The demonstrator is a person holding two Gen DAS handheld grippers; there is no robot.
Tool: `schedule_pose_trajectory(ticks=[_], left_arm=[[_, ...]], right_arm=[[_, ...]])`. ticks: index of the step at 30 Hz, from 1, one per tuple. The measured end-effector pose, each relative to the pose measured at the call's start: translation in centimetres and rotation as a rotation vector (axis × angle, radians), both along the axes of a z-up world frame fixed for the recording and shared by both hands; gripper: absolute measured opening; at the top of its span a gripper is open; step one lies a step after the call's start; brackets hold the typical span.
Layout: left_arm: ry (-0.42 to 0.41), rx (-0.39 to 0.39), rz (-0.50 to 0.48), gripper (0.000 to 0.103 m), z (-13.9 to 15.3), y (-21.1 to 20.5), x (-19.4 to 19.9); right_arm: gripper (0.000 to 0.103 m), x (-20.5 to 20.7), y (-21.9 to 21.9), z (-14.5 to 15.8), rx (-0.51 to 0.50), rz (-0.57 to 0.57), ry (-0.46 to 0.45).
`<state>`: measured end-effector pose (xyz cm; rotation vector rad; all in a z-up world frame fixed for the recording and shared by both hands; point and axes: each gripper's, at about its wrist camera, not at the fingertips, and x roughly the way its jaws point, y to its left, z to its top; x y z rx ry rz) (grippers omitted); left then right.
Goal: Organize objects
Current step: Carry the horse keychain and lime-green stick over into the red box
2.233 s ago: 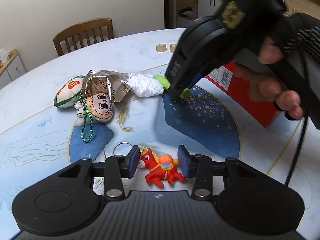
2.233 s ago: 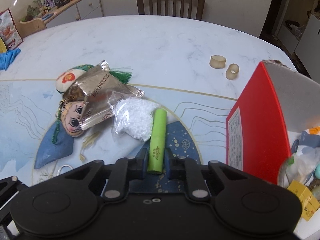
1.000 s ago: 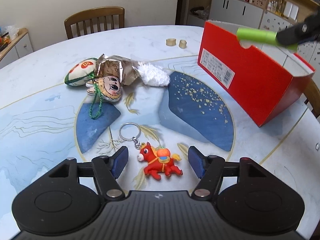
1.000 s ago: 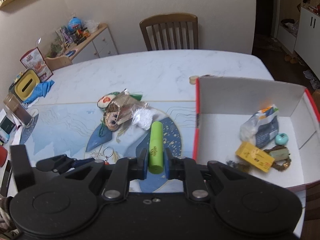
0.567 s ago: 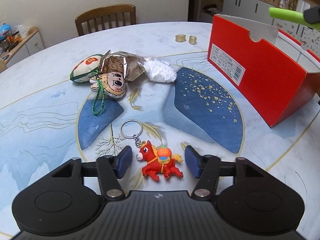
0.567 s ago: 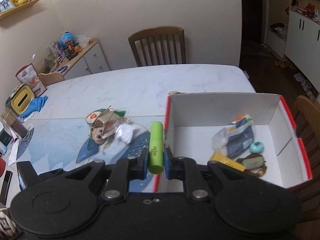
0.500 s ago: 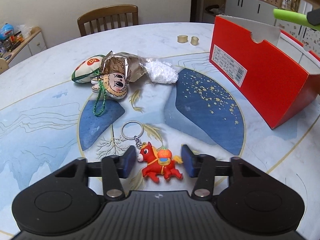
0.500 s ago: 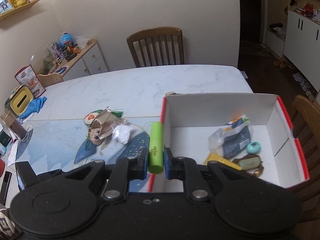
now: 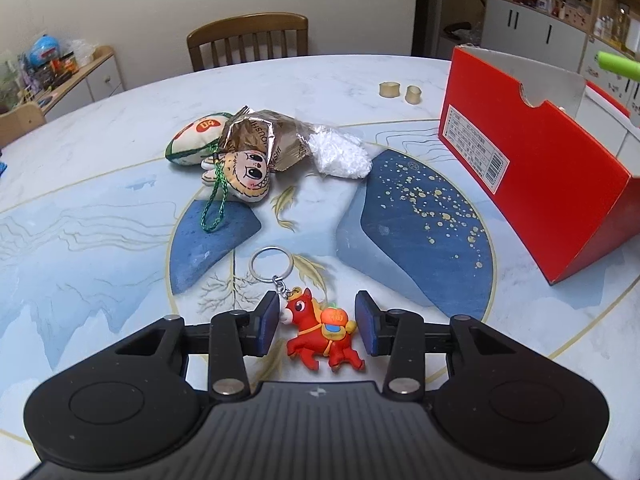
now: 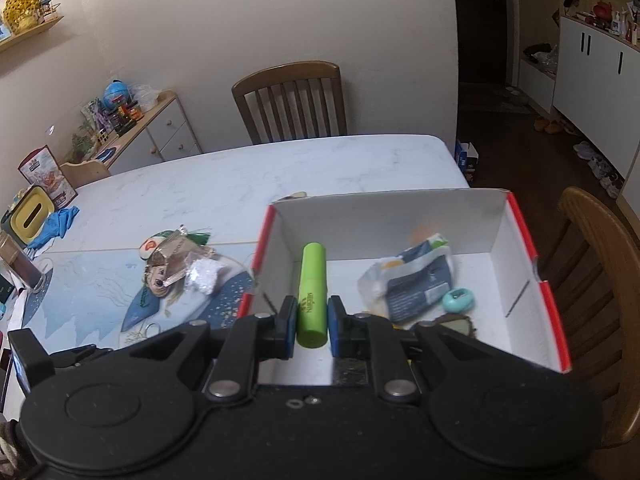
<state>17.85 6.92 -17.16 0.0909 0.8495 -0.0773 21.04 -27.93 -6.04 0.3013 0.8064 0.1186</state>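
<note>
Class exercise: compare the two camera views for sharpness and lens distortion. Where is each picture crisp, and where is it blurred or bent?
Left wrist view: crisp throughout; the red horse keychain is sharp, while fisheye bends the table edge. Right wrist view: the green tube is sharp, the packet in the red box smeared, the doorway dark.

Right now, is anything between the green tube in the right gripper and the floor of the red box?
Nothing visible blocks it. The right gripper holds the green tube over bare white floor at the left end of the red box; the packet and teal piece lie further right.
</note>
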Motion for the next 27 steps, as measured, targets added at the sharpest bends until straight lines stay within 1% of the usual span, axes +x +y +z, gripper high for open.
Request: schedule_pose_trajectory(ticks=[9,12,18,21,27], left_arm=[[-0.008,-0.03,0.033,0.04,1.3,-1.3,-0.4],[-0.007,-0.062,0.045,0.04,2.3,-1.7,-0.6],[-0.031,-0.131,0.064,0.04,5.3,-2.8,-0.6],[-0.064,-0.151,0.072,0.04,7.1,-3.7,-0.5],[-0.126,-0.169,0.029,0.04,11.2,-6.6,0.2]], right_arm=[[0.015,0.3,-2.6,-0.2,0.003,0.012,-0.015],[0.015,0.5,-3.4,-0.5,0.003,0.011,-0.016],[0.015,0.6,-5.3,-1.6,0.008,0.003,-0.005],[0.015,0.6,-6.3,-2.2,0.017,-0.002,0.002],[0.015,0.3,-7.9,-3.6,0.019,-0.01,0.011]])
